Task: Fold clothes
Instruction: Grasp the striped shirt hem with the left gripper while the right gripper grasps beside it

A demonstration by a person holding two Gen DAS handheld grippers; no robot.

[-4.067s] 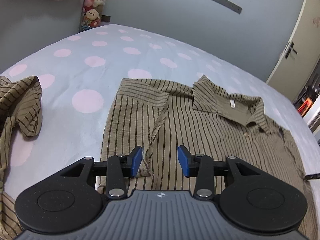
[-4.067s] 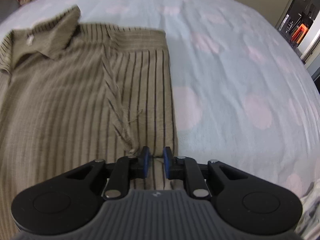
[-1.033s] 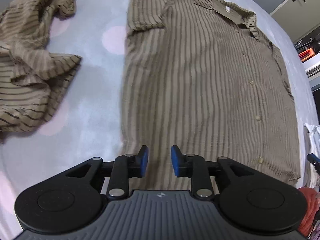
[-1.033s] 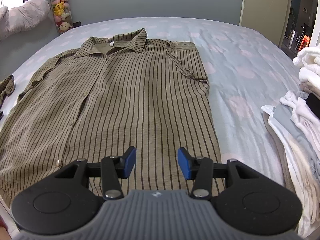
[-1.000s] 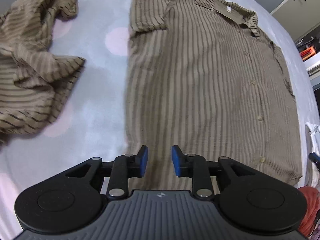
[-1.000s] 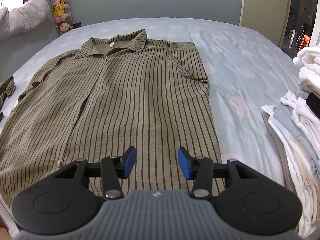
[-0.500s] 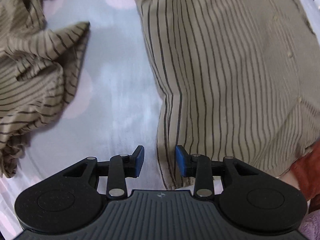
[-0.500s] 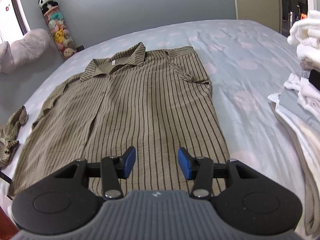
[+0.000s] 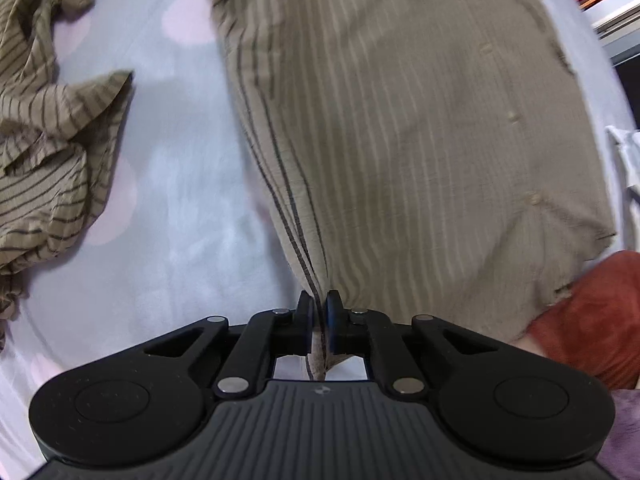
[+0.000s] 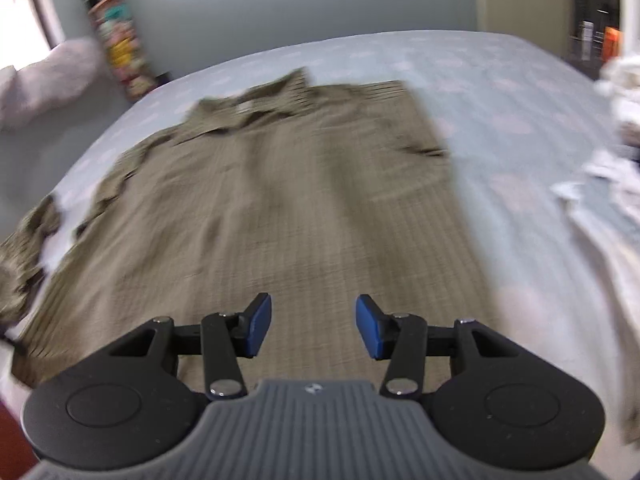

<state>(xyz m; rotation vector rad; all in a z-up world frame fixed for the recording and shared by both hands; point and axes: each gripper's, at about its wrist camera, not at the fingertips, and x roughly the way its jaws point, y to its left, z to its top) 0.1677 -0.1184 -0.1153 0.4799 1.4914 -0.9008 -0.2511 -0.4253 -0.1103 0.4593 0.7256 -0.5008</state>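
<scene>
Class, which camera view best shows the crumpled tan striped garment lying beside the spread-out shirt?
The left wrist view: the crumpled tan striped garment fills its left side, sharp, folds and stripes plain. The right wrist view shows only a blurred brown patch at its left edge.

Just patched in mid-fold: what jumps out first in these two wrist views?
The left gripper is shut on the bottom hem corner of the striped shirt, which lies spread flat across the polka-dot bed. The right gripper hovers open above the hem on the other side, holding nothing. A second crumpled striped garment lies to the shirt's left, and pale laundry is piled at its right.
</scene>
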